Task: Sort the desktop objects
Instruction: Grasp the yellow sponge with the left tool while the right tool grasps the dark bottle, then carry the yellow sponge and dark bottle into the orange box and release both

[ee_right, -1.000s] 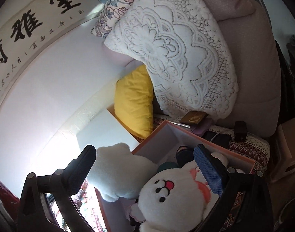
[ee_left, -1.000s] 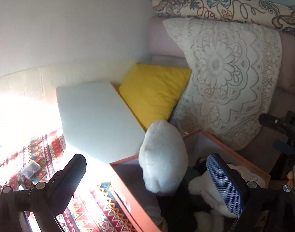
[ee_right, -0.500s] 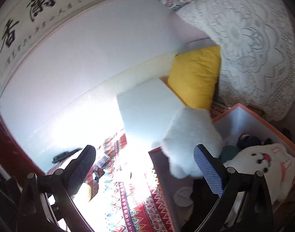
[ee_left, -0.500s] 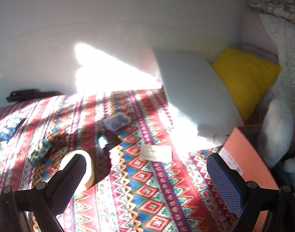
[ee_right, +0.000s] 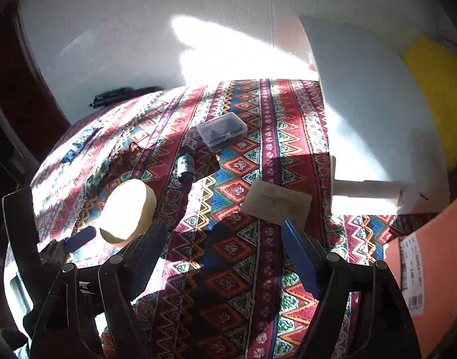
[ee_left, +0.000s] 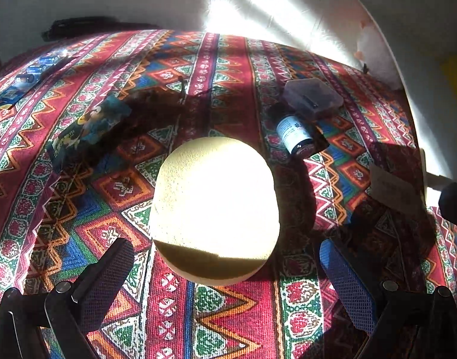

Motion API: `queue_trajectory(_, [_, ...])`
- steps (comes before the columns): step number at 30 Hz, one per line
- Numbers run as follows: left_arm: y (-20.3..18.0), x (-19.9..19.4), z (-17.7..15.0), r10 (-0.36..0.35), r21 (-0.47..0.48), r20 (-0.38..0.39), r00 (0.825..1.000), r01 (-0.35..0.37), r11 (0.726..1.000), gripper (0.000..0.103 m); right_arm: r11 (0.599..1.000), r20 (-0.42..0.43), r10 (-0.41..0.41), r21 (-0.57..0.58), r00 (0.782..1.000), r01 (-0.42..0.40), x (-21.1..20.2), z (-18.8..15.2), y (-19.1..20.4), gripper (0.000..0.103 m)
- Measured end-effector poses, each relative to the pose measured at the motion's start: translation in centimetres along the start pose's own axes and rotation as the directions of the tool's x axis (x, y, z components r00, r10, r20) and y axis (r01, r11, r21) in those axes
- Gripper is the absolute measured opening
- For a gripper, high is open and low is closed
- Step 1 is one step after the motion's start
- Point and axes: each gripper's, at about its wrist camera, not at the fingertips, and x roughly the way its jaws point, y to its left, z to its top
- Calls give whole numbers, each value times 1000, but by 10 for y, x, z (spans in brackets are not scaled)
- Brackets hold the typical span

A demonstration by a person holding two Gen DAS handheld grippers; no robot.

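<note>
A cream round sponge disc point(ee_left: 216, 209) lies flat on the patterned cloth point(ee_left: 198, 314), half in bright sun. My left gripper point(ee_left: 225, 269) hovers low just behind it, open, with the disc ahead of the tips and nothing held. Beyond the disc lie a small dark bottle point(ee_left: 294, 133) and a clear plastic case point(ee_left: 312, 97). A tan card point(ee_left: 393, 191) lies to the right. My right gripper point(ee_right: 225, 248) is open and empty above the cloth, with the card point(ee_right: 276, 202) just past its tips. In the right wrist view the disc point(ee_right: 128, 209) sits at left.
An orange box point(ee_right: 432, 263) stands at the right edge, with a white board point(ee_right: 372, 113) and a yellow cushion point(ee_right: 441, 89) behind. A blue printed packet point(ee_left: 87, 128), a battery pack point(ee_left: 28, 77) and a black object point(ee_left: 87, 27) by the wall lie at left.
Both views have swung left, away from the orange box with the plush toys, and down onto the cloth. My left gripper has come in close behind the cream disc. Both stay open.
</note>
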Motion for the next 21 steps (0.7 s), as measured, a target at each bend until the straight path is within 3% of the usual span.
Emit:
queue_trajectory(3, [10, 15, 7, -15, -14, -4, 1000, 14, 1000, 95, 999, -53, 40, -23, 998, -41, 52, 22, 16, 80])
queue_trajectory(6, [21, 20, 13, -51, -63, 9, 999, 52, 997, 93, 998, -81, 24, -52, 996, -28, 99, 40, 32, 77])
queue_trajectory(8, [19, 19, 15, -70, -61, 27, 997, 72, 996, 93, 995, -85, -28, -94, 996, 20, 124, 46, 38, 63])
queue_trajectory(9, [15, 20, 16, -81, -46, 31, 996, 82, 996, 91, 994, -81, -26, -104, 996, 18, 124, 47, 39, 51])
queue_trajectory(10, [11, 22, 17, -93, -26, 35, 995, 94, 995, 77, 994, -77, -21, -113, 997, 12, 122, 47, 40, 27])
queue_trajectory(11, [7, 23, 18, -92, -11, 37, 995, 92, 996, 77, 993, -73, -15, -121, 997, 6, 120, 47, 40, 26])
queue_trajectory(16, [12, 2, 20, -163, -33, 57, 985, 165, 986, 77, 998, -6, 66, -2, 998, -66, 40, 24, 23, 26])
queue_trajectory(21, [-2, -81, 14, -202, 55, 165, 965, 196, 979, 77, 992, 92, 103, 61, 990, -108, -56, -9, 14, 26])
